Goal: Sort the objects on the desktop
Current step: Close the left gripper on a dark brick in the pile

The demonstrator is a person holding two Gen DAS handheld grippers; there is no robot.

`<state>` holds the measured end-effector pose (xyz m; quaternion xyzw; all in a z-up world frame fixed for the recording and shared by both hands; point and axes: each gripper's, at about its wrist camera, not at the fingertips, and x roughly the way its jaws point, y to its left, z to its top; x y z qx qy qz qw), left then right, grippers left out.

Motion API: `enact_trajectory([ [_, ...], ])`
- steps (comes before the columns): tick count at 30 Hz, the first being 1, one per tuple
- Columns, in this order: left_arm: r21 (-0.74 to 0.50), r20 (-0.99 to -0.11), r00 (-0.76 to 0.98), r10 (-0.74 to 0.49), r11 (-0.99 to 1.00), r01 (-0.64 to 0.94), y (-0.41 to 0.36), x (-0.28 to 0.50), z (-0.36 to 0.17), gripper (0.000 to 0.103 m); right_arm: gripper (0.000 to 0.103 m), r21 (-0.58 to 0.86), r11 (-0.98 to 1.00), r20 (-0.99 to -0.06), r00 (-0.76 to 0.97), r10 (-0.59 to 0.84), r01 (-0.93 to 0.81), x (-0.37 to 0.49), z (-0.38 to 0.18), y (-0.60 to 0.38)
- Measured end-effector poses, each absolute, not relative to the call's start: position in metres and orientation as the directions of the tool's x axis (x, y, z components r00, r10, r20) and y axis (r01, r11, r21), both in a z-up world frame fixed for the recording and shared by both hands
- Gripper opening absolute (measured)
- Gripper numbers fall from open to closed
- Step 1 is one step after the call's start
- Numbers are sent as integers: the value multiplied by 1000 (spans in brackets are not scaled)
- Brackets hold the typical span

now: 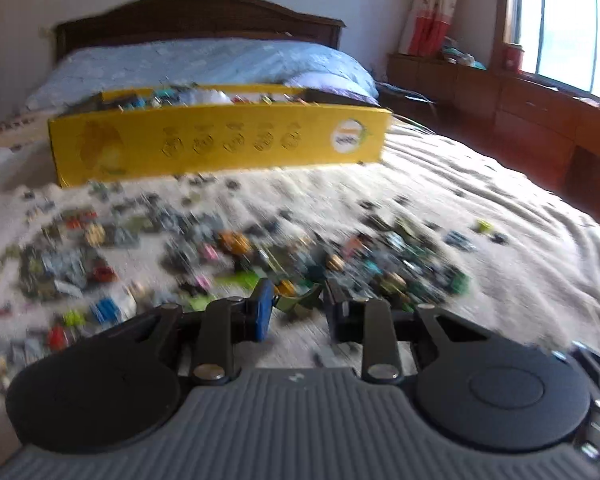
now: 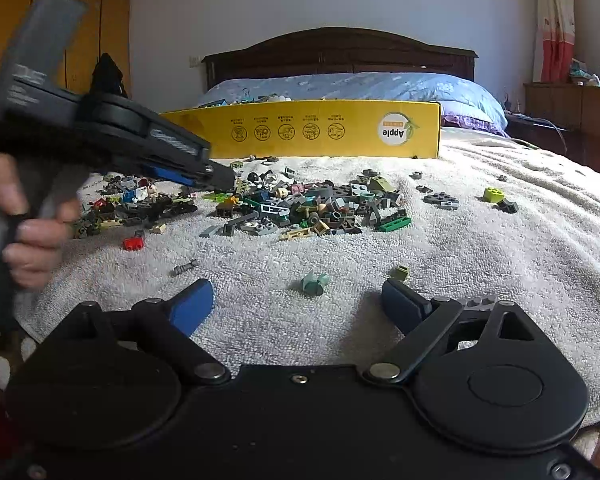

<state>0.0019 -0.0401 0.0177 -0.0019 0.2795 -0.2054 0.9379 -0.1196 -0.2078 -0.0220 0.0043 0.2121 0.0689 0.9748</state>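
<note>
Many small toy bricks [image 2: 308, 208] lie scattered on a white towel [image 2: 480, 280] spread over a bed. Behind them stands a long yellow cardboard box [image 2: 320, 130] with bricks inside. In the blurred left wrist view, my left gripper [image 1: 300, 304] is shut on an olive-green brick piece [image 1: 302, 300] just above the pile [image 1: 260, 256], facing the box [image 1: 220, 144]. The right wrist view shows this gripper [image 2: 220, 178] from the side over the pile's left part. My right gripper [image 2: 298, 288] is open wide and low over the towel. A teal piece [image 2: 315, 283] lies just ahead between its fingers.
A person's hand [image 2: 28, 232] holds the left gripper's handle. Loose pieces lie apart from the pile: a red brick [image 2: 133, 243], a grey pin [image 2: 185, 268], a lime brick [image 2: 493, 194]. Behind the box are a blue quilt [image 2: 360, 84] and a dark headboard [image 2: 340, 48]. Wooden cabinets [image 1: 540, 120] stand at the right.
</note>
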Motion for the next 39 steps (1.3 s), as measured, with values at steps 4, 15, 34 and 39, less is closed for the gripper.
enact_trajectory([
  [4, -126, -548, 726, -415, 899, 418, -42, -17, 10, 31, 93, 46, 991, -415, 900, 134, -127, -119, -22, -208],
  [15, -115, -563, 721, -404, 902, 416, -38, -25, -2, 37, 94, 36, 993, -411, 904, 121, -117, -120, -24, -206],
  [34, -122, -531, 749, -397, 910, 396, -46, -27, -10, 47, 103, 26, 994, -393, 914, 105, -103, -121, -30, -201],
  [39, -120, -521, 761, -387, 916, 383, -41, -28, -10, 32, 103, 15, 995, -376, 922, 93, -94, -122, -37, -197],
])
